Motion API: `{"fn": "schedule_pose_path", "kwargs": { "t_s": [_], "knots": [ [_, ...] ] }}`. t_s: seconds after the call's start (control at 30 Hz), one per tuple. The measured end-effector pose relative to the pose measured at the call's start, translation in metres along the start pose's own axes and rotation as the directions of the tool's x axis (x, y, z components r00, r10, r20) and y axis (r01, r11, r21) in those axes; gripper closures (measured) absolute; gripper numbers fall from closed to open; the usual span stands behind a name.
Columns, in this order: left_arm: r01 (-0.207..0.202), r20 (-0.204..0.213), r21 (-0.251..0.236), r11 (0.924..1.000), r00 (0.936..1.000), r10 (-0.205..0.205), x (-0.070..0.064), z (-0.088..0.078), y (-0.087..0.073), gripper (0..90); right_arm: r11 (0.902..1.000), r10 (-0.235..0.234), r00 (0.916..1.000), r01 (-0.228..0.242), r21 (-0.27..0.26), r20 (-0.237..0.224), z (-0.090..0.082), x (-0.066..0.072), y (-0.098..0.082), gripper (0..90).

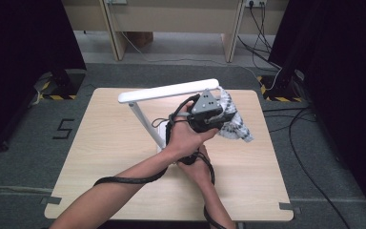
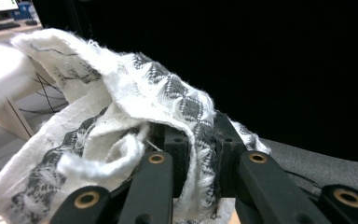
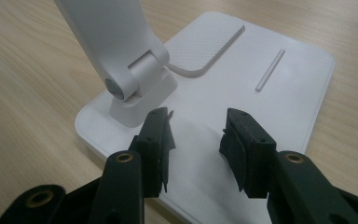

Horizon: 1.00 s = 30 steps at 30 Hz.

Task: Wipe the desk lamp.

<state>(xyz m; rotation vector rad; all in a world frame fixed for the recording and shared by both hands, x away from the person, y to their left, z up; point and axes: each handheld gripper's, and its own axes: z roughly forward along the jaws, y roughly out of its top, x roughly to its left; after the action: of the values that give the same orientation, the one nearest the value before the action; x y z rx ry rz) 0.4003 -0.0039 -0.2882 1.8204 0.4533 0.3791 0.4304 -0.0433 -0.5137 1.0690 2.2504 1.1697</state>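
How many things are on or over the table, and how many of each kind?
Lamps: 1, the white desk lamp
Cloths: 1, the white and grey cloth
Grippers: 2, the left gripper shut on the cloth, the right gripper open over the lamp's base
Total: 4

Even bright overhead light, soft shadows, black dim surroundings, slightly soft close-ups

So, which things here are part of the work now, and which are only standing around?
In the work:
- patterned cloth, clamped in the left hand-held gripper
- white desk lamp, the cloth at its head
- lamp base, under the open right hand-held gripper

Standing around:
- floor cables
- wooden furniture behind
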Motion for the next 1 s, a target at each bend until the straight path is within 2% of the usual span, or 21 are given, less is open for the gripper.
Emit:
{"fn": "schedule_pose_path", "kwargs": {
  "t_s": [0.1,0.2,0.37,0.6,0.8,1.0],
  "knots": [
    [0.022,-0.003,0.008,0.9997,0.9998,-0.022,0.002,0.003,-0.006,79.3,1.0,0.002,1.0,-0.002,-0.001,0.002,0.0,0.0,-0.001,60.5],
    [0.028,-0.031,0.008,0.9996,0.9992,-0.027,0.008,0.003,-0.009,79.4,1.0,0.0,1.0,0.0,-0.002,0.002,0.0,0.0,-0.001,60.5],
    [0.054,-0.076,-0.005,0.9986,0.9956,-0.054,0.017,0.002,-0.009,79.4,1.0,0.005,1.0,-0.005,-0.003,0.002,0.0,0.001,-0.001,60.6],
    [0.08,-0.113,-0.021,0.9966,0.9902,-0.082,0.025,0.0,-0.007,79.4,1.0,0.0,1.0,0.0,-0.007,0.0,0.0,0.0,-0.001,60.7],
    [0.085,-0.108,-0.011,0.9963,0.9904,-0.086,0.024,0.002,-0.013,79.5,1.0,-0.002,1.0,0.002,-0.007,0.0,0.0,0.0,-0.001,60.8],
    [0.121,-0.122,-0.005,0.9926,0.9851,-0.121,0.027,0.004,-0.025,79.5,1.0,-0.004,1.0,0.004,-0.009,-0.002,0.0,0.0,-0.001,60.7]
  ]
}}
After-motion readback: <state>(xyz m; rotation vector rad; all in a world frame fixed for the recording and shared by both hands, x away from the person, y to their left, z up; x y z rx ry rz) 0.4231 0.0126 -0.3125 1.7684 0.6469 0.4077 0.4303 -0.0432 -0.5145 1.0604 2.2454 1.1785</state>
